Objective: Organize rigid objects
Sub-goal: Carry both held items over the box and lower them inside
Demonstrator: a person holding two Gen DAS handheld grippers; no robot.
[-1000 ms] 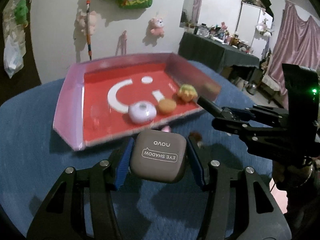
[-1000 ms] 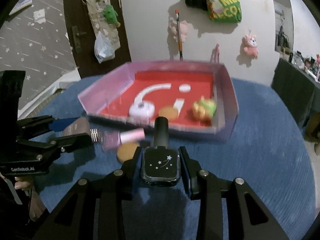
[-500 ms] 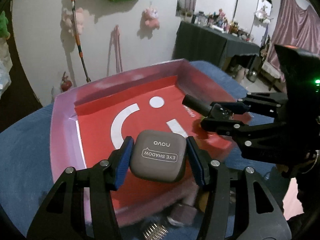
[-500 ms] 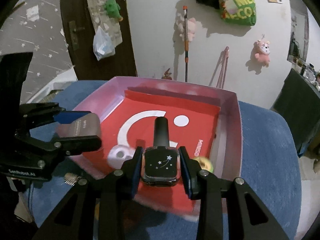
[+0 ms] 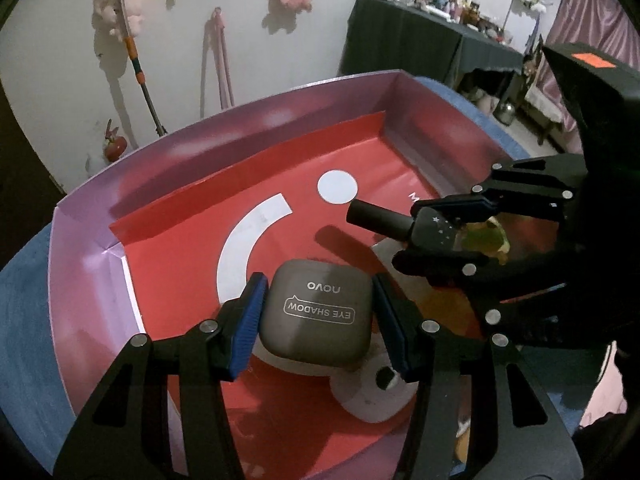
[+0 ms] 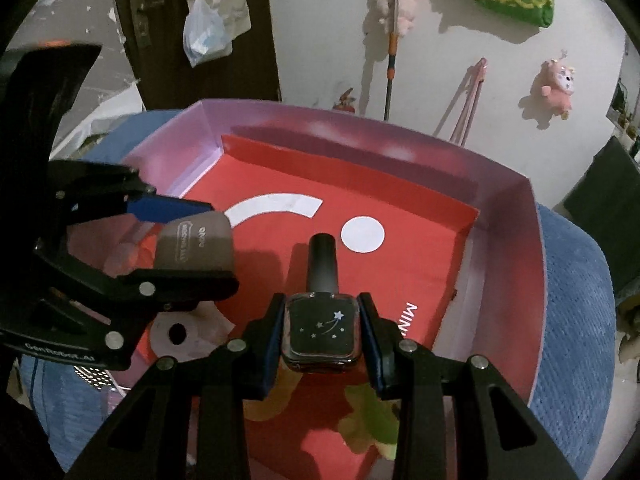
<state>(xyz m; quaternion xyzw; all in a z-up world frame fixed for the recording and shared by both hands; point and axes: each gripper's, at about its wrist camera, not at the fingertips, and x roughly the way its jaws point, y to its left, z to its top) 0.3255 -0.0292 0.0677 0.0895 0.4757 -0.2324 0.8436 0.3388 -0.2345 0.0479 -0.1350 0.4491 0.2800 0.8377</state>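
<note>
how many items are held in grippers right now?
2. The eye shadow case sits clamped in the left gripper, the nail polish bottle in the right gripper; both hang over the pink tray.

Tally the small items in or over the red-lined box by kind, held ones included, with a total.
Eye shadow compact, held in the left tool: 1
Dark nail polish bottle, held in the right tool: 1
White round item with a hole: 1
Yellow-green toy: 1
Total: 4
</note>
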